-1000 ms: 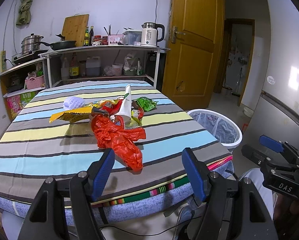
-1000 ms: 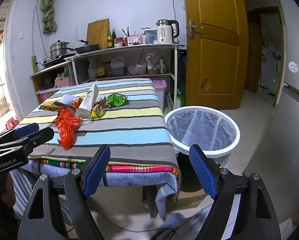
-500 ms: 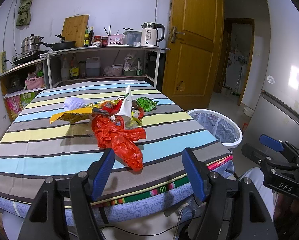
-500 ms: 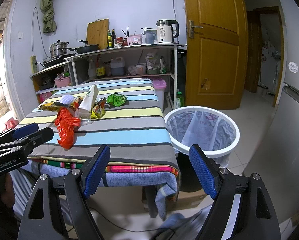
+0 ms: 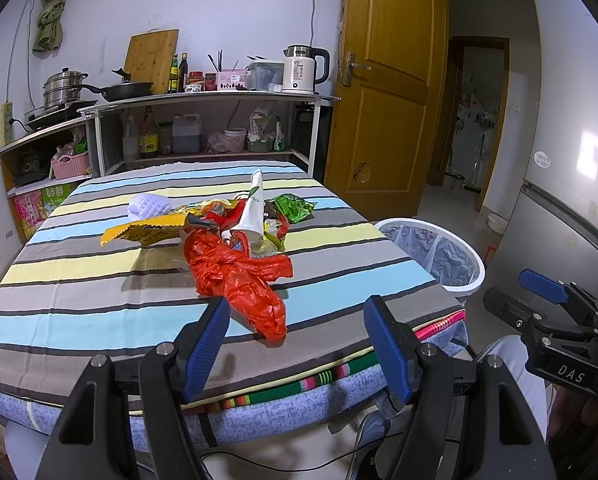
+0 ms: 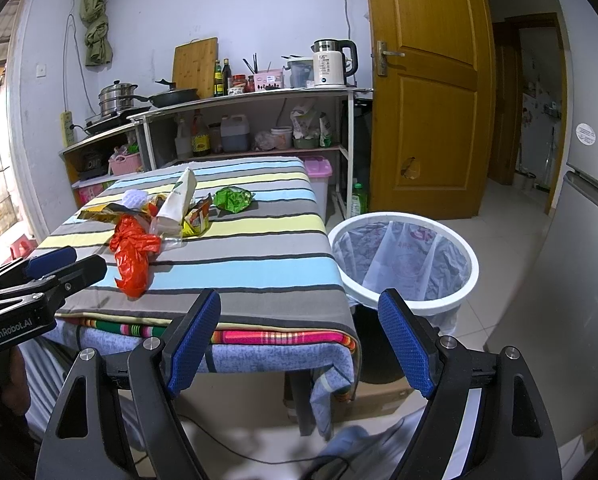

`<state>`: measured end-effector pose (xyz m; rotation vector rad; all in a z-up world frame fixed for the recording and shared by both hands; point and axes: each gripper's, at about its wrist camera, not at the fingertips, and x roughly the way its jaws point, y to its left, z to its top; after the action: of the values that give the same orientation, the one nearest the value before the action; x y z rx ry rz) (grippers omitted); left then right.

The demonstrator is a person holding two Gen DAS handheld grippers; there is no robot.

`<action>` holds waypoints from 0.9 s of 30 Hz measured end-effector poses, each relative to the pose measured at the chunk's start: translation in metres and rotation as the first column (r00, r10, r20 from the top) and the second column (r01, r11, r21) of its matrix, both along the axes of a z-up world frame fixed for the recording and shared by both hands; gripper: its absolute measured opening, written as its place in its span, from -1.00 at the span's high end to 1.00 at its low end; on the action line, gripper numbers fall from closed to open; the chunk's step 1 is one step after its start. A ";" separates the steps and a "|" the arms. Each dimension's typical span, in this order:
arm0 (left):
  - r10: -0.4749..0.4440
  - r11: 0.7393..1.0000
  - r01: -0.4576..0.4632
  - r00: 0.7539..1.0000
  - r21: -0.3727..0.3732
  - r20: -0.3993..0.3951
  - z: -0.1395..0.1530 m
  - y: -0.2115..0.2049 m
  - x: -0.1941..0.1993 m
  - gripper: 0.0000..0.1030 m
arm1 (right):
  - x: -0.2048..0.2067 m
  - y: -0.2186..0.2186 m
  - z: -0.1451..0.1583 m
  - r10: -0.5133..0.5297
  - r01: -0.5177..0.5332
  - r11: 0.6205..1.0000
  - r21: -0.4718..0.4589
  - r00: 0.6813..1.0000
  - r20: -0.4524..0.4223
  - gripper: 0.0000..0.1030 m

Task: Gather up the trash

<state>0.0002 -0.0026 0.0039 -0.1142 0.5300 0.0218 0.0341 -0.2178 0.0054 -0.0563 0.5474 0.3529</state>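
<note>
Here the red plastic bag (image 5: 241,280) lies on the table (image 5: 79,280) just beyond the left tongs (image 5: 297,344), which, like the right tongs (image 6: 299,340), gape empty.

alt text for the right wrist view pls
Open right gripper hangs short of a striped table holding a trash pile: red plastic bag, white carton, green wrapper. A lined white bin stands beside the table; the left gripper shows at left.
</note>
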 end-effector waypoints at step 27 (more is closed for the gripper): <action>0.002 1.000 -0.002 1.000 -0.018 -0.004 -0.001 0.005 0.001 -0.39 | 0.001 0.007 -0.001 0.019 -0.019 1.000 0.003 1.000 0.000 -0.58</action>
<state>0.0016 0.0024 0.0030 -0.1325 0.5337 0.0189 0.0353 -0.2112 0.0048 -0.0589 0.5470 0.3724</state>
